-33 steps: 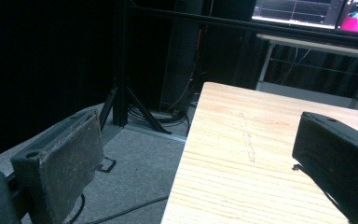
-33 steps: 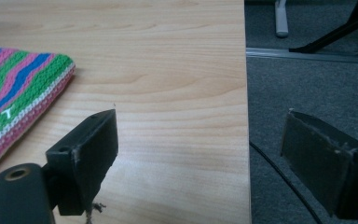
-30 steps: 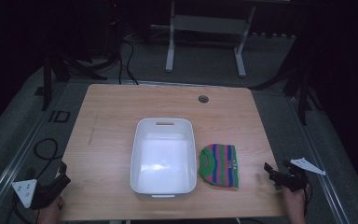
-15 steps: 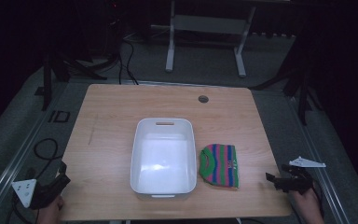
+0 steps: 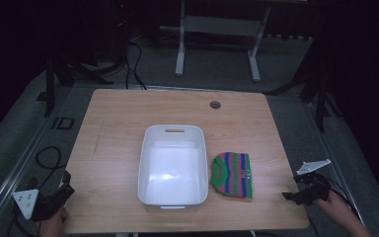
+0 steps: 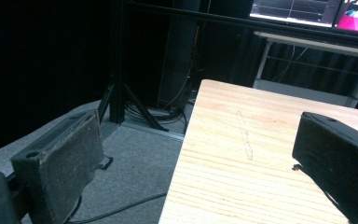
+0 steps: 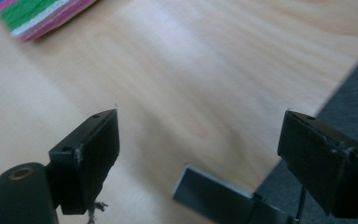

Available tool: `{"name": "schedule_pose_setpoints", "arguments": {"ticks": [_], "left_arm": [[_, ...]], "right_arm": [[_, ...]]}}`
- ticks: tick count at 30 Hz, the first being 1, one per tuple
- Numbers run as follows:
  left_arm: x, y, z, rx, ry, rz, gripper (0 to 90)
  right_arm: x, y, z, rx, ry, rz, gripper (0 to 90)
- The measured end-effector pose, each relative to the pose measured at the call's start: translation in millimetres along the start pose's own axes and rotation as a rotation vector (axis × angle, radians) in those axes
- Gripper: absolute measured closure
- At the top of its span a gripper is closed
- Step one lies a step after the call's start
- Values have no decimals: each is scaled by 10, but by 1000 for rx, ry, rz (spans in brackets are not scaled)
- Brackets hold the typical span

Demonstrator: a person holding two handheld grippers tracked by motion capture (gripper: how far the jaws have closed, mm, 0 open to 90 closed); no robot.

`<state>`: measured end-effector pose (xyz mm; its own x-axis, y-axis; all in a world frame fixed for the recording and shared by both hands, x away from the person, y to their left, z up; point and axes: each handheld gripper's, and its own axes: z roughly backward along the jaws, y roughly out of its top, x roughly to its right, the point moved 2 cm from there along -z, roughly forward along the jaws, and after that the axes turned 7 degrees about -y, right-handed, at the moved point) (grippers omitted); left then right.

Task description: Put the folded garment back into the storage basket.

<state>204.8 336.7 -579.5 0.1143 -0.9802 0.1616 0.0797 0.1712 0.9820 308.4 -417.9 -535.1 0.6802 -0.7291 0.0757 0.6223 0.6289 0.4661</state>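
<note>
Striped knit hat [image 5: 232, 175]: on desk [image 5: 118, 123], right of white tub [image 5: 172, 165]; likely soft, light (pinch near edge). Right gripper [image 5: 301, 190], left gripper [image 5: 59, 195]: jaws wide apart, empty.

The high view looks forward and down from above the near side of the light wooden table [image 5: 118, 148], taking in its whole top. The left gripper view sits low at the table's near-left corner, facing along its left edge. The right gripper view hovers close over the near-right corner, sharing the folded green, pink and blue striped knitted cloth [image 7: 37, 14] with the high view.
</note>
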Motion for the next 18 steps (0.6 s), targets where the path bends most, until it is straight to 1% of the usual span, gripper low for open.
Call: {"name": "schedule_pose_setpoints", "arguments": {"ticks": [1,2,4,6,7,8,9,10,11,12,13,14,15,16,18], "left_arm": [[0,0,0,0,0,0,23],[1,0,-1,-1,-1,-2,23],[6,0,-2,-2,-2,-6,23],[8,0,-4,-1,-3,-6,23],[9,0,-4,-1,-2,-7,23],[9,0,-3,-1,-2,-7,23],[9,0,-3,-1,-3,-7,23],[9,-1,-2,-2,-3,-9,23],[9,-1,-1,-2,-3,-9,23],[9,-1,-1,-2,-3,-10,23],[9,-1,-1,-2,-3,-10,23],[8,-1,-2,-2,-2,-8,23],[8,-1,-1,-2,-4,-8,24],[7,-1,-2,-2,-5,-8,23],[6,-1,-1,-1,-6,-7,23]], "right_arm": [[0,0,0,0,0,0,127],[-9,24,1,-26,12,25,127],[-31,67,0,-75,19,69,132],[-69,118,-7,-125,47,117,131],[-69,118,-7,-125,47,117,131],[-83,137,-12,-143,58,129,132],[-97,153,-20,-170,81,142,132],[-126,182,-42,-222,104,170,132],[-126,182,-42,-222,104,170,132],[-140,195,-55,-250,103,189,131],[-169,224,-77,-301,89,231,131],[-169,224,-77,-301,89,231,131],[-196,256,-89,-334,77,271,131],[-207,272,-94,-349,81,297,131],[-225,314,-98,-370,79,324,131]]}}
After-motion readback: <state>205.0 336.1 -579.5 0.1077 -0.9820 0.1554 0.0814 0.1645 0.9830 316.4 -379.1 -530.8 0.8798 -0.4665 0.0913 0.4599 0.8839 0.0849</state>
